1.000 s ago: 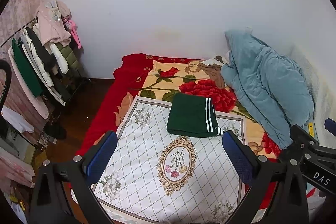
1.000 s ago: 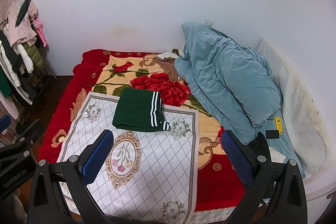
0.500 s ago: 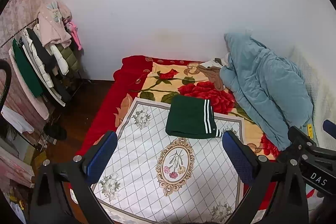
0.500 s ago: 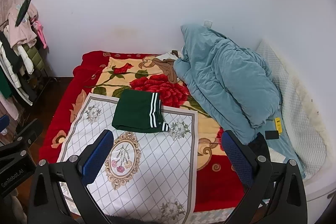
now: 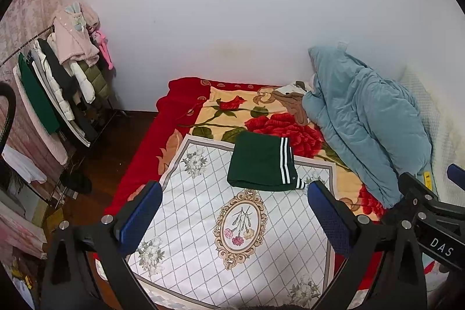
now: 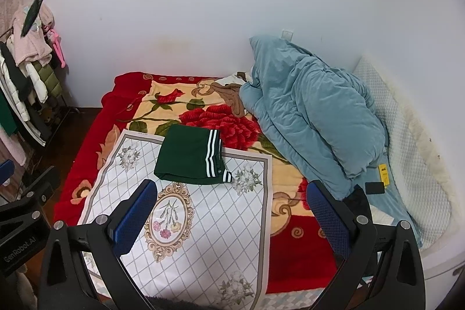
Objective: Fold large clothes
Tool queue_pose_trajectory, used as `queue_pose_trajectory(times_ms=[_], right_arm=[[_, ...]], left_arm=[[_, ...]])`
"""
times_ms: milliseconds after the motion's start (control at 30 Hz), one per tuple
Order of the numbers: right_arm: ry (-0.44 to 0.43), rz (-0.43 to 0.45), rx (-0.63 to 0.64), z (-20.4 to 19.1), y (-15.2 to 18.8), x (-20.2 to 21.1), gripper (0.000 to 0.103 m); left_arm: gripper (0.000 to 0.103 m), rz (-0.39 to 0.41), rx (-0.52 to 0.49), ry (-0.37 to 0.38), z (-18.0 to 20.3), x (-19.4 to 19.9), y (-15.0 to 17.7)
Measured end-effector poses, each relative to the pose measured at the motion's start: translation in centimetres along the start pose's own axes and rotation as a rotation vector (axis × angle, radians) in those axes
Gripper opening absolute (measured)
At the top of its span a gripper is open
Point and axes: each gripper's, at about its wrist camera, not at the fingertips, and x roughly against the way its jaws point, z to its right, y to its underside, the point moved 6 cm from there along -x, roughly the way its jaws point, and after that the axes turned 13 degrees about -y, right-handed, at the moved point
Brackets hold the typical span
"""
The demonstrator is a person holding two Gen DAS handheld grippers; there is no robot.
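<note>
A folded dark green garment (image 5: 263,163) with white stripes was seen lying flat on a white floral mat (image 5: 221,225), across the mat's far edge and partly over the red rose blanket (image 5: 261,118) covering the bed (image 6: 293,266). The left gripper (image 5: 232,218) was held above the mat's near part, its jaws spread wide and nothing between them. The right gripper (image 6: 231,215) was likewise held clear of the cloth, its jaws wide apart and empty. A rumpled blue quilt (image 6: 314,118) was piled just beside the blanket on the right. A clothes rack (image 5: 55,83) hung with garments was seen at the left, by the white wall (image 5: 232,5).
</note>
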Motion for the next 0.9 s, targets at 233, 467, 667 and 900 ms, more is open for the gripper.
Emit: queue_pose_trajectory(times_ms=[233, 467, 667, 900], right_arm=[[0.002, -0.001, 0.0, 0.1, 0.1, 0.5, 0.103], [0.006, 0.002, -0.009, 0.5, 0.5, 1.3, 0.103], [0.011, 0.009, -0.017, 0.8, 0.9, 1.9, 0.103], [0.011, 0.011, -0.019, 0.9, 1.1, 2.1, 0.103]], left_arm=[[0.102, 0.002, 0.0, 0.001, 0.0, 0.4, 0.3], [0.102, 0.007, -0.001, 0.002, 0.0, 0.8, 0.6], [0.102, 0.008, -0.002, 0.001, 0.2, 1.0, 0.6], [0.102, 0.008, -0.001, -0.001, 0.2, 1.2, 0.9]])
